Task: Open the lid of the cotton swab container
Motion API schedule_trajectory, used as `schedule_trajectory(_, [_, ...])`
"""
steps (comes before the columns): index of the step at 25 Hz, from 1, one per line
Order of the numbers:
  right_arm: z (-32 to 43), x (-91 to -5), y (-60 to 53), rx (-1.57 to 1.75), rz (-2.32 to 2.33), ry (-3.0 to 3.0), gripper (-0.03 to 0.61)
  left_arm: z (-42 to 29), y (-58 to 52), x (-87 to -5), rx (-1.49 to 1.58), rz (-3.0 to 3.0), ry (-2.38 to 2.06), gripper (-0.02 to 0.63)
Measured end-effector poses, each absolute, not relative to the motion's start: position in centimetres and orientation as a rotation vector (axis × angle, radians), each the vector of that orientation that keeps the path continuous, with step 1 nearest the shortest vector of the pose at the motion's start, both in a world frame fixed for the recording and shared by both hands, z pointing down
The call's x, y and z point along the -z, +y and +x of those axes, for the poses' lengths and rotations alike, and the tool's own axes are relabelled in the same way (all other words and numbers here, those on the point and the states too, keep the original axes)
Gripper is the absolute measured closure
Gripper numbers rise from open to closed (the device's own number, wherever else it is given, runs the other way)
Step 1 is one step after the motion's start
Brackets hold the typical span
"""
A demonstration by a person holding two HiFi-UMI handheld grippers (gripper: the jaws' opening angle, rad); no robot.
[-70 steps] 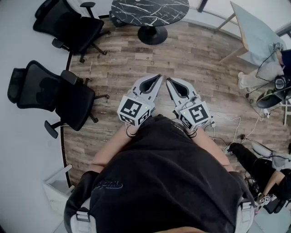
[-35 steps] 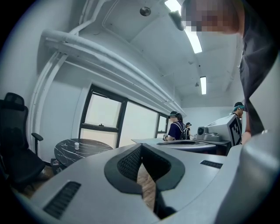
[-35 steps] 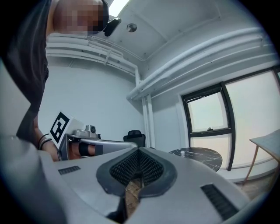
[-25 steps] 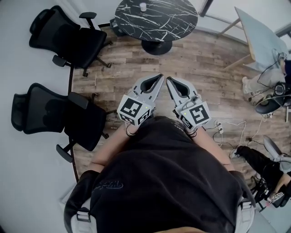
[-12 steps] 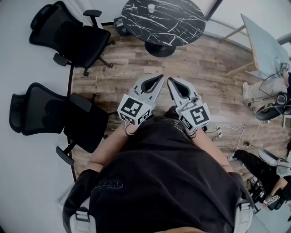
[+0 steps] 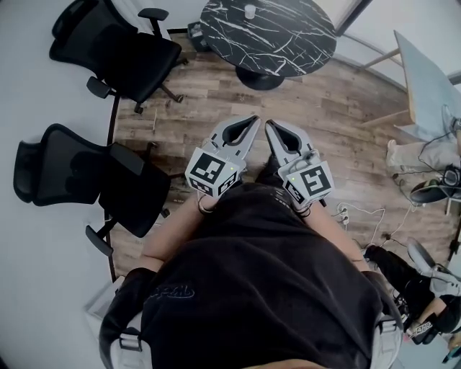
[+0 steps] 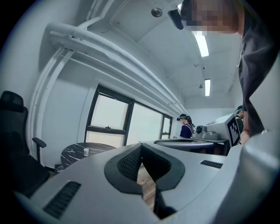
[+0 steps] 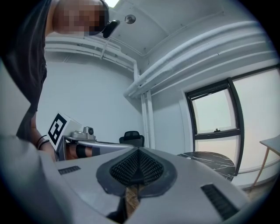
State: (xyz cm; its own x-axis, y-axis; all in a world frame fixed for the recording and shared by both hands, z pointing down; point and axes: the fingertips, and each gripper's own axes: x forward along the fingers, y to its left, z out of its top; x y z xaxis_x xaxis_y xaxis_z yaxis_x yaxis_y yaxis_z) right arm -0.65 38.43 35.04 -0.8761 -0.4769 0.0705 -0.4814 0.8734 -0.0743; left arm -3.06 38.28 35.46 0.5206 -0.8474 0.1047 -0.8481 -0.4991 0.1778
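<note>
Over the wooden floor, left claw and right claw side by side, both closed tight and empty, small white container on round marble table well ahead

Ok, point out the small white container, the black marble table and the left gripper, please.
white container (image 6: 250, 11), head view, its top.
marble table (image 6: 288, 39), head view, bare tabletop right of the container.
left gripper (image 6: 252, 120), head view, the tips of its shut jaws.
</note>
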Motion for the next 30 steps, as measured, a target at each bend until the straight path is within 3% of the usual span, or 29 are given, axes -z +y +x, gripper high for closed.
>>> schedule_trajectory(30, [14.2,-35.6,16.9,-0.203,0.695,-3.025,0.555,12.1,16.4,-34.8,-0.038,2.550,-1.507,0.600])
